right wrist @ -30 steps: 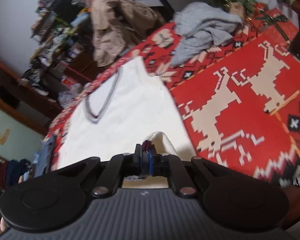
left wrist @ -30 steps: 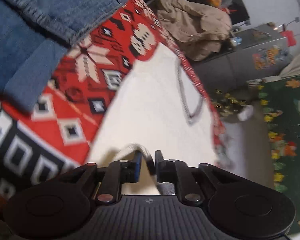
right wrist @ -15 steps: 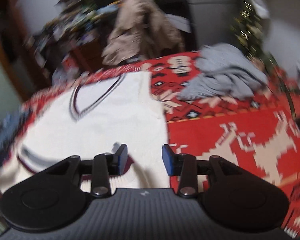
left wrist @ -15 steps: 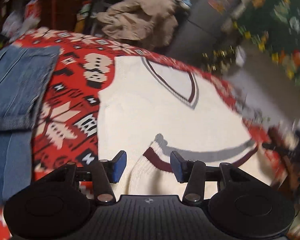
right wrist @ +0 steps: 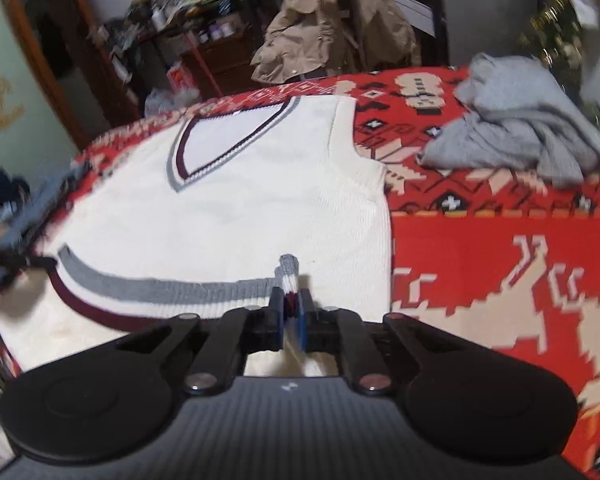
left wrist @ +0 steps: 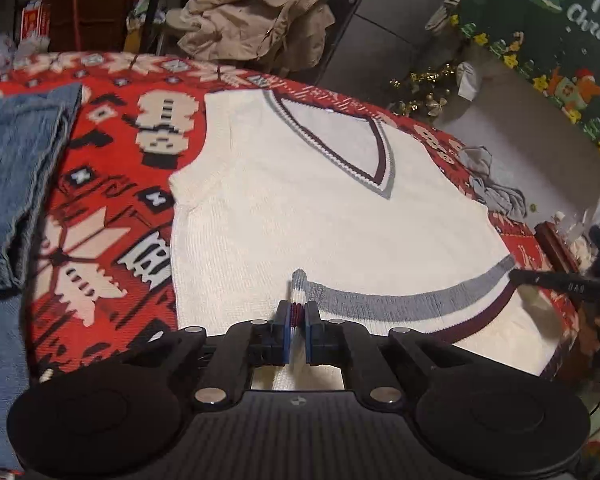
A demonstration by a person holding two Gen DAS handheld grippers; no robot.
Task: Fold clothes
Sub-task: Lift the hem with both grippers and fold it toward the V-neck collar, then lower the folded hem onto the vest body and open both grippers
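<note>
A cream knitted vest (left wrist: 320,224) (right wrist: 236,208) with a grey and maroon V-neck lies flat on the red patterned cloth, neck away from me. Its striped hem (left wrist: 400,304) (right wrist: 148,288) runs across the near side. My left gripper (left wrist: 297,314) is shut on the hem at its left corner, a pinch of striped knit standing up between the pads. My right gripper (right wrist: 291,306) is shut on the hem at its right corner in the same way. The other gripper's black tip (left wrist: 556,280) shows at the right edge of the left wrist view.
Folded blue jeans (left wrist: 16,176) lie left of the vest. A crumpled grey garment (right wrist: 516,124) lies to the right on the red cloth (right wrist: 500,264). A beige jacket (left wrist: 260,16) hangs behind the table, with cluttered shelves (right wrist: 188,28) and Christmas decor (left wrist: 540,36) beyond.
Both grippers let go of the vest and opened half a second ago, swinging to face it square on. Now both have shut on its striped hem corners.
</note>
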